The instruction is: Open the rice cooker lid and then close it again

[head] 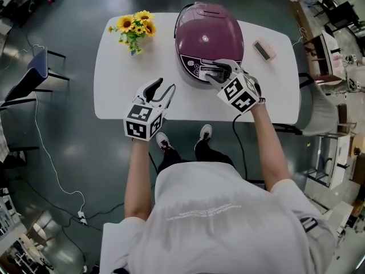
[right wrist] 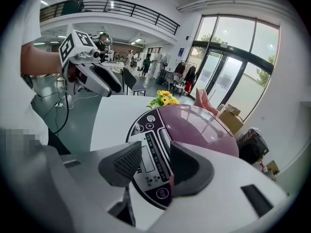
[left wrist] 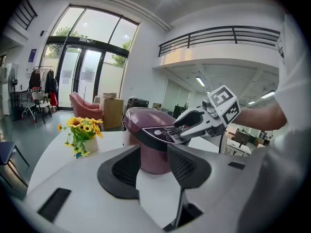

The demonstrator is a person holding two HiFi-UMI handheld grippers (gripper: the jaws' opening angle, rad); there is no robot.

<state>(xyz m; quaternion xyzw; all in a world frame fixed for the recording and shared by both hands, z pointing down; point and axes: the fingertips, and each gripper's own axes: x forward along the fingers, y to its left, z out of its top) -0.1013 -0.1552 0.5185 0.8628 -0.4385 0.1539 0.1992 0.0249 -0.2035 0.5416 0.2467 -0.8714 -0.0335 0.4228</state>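
Note:
A purple rice cooker (head: 208, 39) stands on the white table (head: 114, 90) with its lid down. Its dark control panel (right wrist: 153, 149) faces the person. My right gripper (head: 219, 73) hovers just over that panel at the cooker's front, jaws apart, with the panel showing in the gap (right wrist: 155, 161) and nothing clamped. The left gripper (head: 163, 87) is held above the table's near edge, left of the cooker (left wrist: 146, 130) and apart from it, open and empty (left wrist: 153, 164). In the left gripper view the right gripper (left wrist: 187, 125) rests against the panel's front.
A small pot of sunflowers (head: 136, 28) stands at the table's back left. A pink flat object (head: 264, 50) lies right of the cooker. A blue chair (head: 37, 64) stands to the left and a grey chair (head: 319, 110) to the right. Cables run across the floor.

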